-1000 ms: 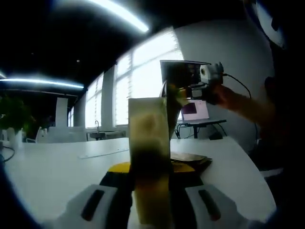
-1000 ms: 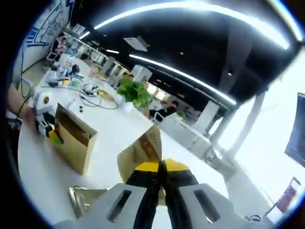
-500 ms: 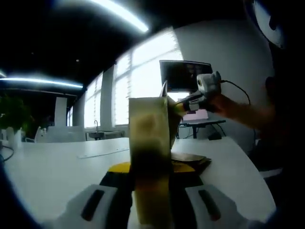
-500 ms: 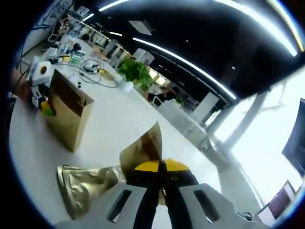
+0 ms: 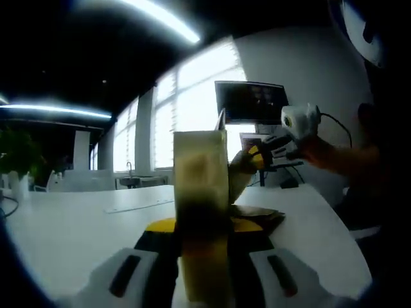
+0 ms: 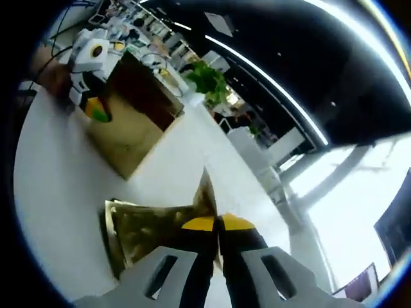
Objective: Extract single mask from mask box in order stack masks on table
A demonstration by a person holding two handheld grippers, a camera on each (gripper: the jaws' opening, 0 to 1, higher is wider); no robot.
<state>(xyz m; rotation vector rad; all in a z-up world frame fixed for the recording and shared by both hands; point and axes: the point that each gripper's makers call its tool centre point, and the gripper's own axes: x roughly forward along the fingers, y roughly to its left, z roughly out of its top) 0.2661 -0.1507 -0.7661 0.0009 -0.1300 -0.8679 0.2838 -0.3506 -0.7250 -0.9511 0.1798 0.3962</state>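
Compared with a second ago, we see that the right gripper (image 6: 218, 256) has come lower: in the right gripper view the stack of masks (image 6: 151, 228) now lies directly under it, and in the left gripper view the right gripper (image 5: 266, 151) has dropped from above the mask box (image 5: 200, 192) to beside it. Its jaws are pressed together on one gold mask packet (image 6: 207, 199), which stands up thin between them. We judge that this mask is close to being laid on the stack, so this round of the task is almost complete. The left gripper (image 5: 202, 269) is clenched on the mask box and holds it upright on the white table (image 5: 70, 224); in the right gripper view the mask box (image 6: 131, 125) stands just behind the stack with the left gripper (image 6: 90, 77) at its side. The room is a big office with long ceiling lights (image 6: 270, 70), bright windows (image 5: 192, 96), a monitor (image 5: 250, 102) and a green plant (image 6: 209, 80).
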